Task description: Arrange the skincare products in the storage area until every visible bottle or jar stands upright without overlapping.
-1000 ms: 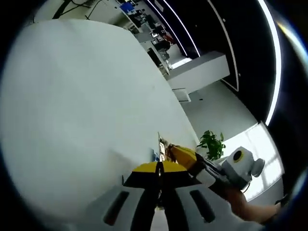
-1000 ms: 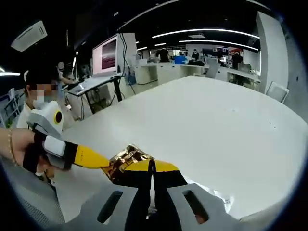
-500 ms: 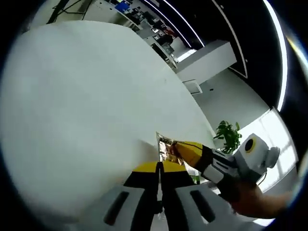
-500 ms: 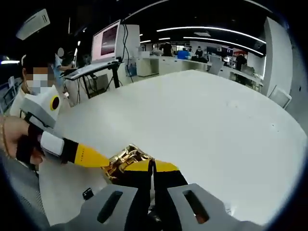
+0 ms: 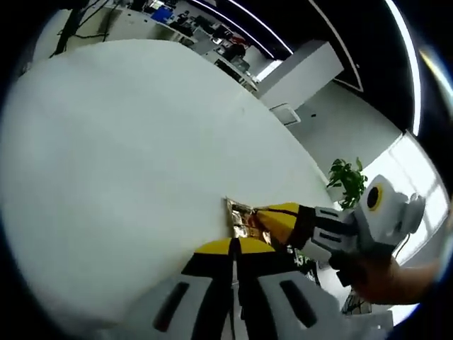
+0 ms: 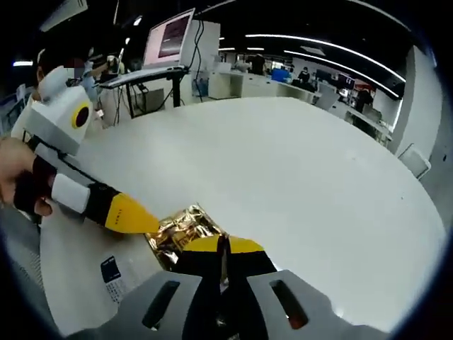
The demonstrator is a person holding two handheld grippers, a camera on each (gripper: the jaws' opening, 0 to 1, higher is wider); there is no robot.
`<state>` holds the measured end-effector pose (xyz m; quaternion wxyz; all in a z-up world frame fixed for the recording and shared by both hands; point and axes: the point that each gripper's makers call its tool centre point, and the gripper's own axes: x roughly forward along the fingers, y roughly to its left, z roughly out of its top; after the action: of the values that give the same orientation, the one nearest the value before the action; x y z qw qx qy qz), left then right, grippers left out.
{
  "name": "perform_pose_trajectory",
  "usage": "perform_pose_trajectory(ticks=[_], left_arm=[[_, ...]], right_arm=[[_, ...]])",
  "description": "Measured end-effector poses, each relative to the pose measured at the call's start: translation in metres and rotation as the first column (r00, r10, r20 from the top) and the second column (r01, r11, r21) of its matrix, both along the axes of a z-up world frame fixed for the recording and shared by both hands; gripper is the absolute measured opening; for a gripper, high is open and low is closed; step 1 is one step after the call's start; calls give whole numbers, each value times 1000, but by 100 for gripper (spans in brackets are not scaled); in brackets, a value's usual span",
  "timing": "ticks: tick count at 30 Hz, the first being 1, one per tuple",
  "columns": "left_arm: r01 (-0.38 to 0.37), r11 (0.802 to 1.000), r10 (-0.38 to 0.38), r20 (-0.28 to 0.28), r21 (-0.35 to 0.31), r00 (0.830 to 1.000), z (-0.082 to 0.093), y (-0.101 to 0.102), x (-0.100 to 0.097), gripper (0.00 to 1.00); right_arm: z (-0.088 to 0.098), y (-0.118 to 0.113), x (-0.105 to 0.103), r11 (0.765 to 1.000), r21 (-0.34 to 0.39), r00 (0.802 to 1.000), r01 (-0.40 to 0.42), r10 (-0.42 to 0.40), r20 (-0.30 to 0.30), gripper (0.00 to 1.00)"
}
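Note:
A crumpled gold foil packet (image 6: 181, 230) hangs just above the white table (image 6: 297, 163), held between both grippers. My right gripper (image 6: 223, 245) is shut on its near edge, yellow tips pressed together. From the left comes my left gripper (image 6: 139, 221), its yellow tip closed on the packet's other end. In the left gripper view the same packet (image 5: 240, 215) sits just past my shut left gripper (image 5: 234, 245), and the right gripper (image 5: 267, 217) reaches in from the right onto it.
A small dark tag (image 6: 111, 270) lies on the table near the front edge. A monitor on a stand (image 6: 170, 34) and office desks stand beyond the far side. A potted plant (image 5: 348, 181) stands past the table edge (image 5: 297, 152). A hand (image 6: 20, 180) holds the left gripper.
Both grippers keep their hold on the gold packet. Both views have swung and tilted down towards the table, and the dark tag has come further into the right gripper view.

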<state>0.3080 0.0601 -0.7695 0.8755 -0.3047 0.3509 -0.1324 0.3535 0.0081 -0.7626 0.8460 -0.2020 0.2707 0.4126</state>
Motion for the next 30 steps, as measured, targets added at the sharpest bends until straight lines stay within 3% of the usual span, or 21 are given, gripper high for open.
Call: perform_pose_trajectory(ticks=[5, 8, 12, 15, 19, 21, 22, 25, 27, 29, 30], left_arm=[[16, 1000, -16, 15, 19, 1000, -1, 1, -1, 1], [56, 995, -60, 46, 79, 997, -1, 2, 0, 1], [111, 977, -126, 71, 184, 990, 5, 0, -3, 0], [131, 968, -155, 101, 215, 983, 12, 0, -1, 0], [185, 937, -242, 166, 296, 956, 23, -8, 7, 8], [243, 905, -320, 183, 349, 930, 25, -15, 10, 9], [275, 874, -370, 183, 400, 911, 21, -18, 12, 10], [336, 811, -465, 180, 479, 867, 19, -32, 15, 13], [360, 780, -504, 172, 513, 846, 17, -36, 17, 14], [380, 735, -540, 146, 561, 829, 11, -34, 21, 15], [376, 728, -538, 137, 574, 832, 10, -35, 21, 15]], right_arm=[[0, 0, 0, 1000, -10, 1000, -18, 18, 18, 2], [-1, 2, 0, 999, -22, 999, -34, 35, 37, 1], [0, 4, 0, 999, -18, 999, -34, 35, 37, 1], [-2, 4, 1, 999, -17, 999, -35, 36, 36, 1], [-3, 3, 1, 999, -19, 999, -34, 35, 40, 1], [-2, 3, 0, 999, -24, 998, -34, 35, 45, 1], [-2, 3, -1, 999, -28, 998, -34, 36, 50, 1], [-3, 2, 1, 998, -45, 997, -35, 38, 63, 1], [-3, 1, 0, 998, -46, 997, -34, 37, 63, 1], [-3, 1, 0, 998, -48, 997, -36, 39, 63, 1], [-2, 1, 0, 998, -48, 997, -36, 38, 62, 1]])
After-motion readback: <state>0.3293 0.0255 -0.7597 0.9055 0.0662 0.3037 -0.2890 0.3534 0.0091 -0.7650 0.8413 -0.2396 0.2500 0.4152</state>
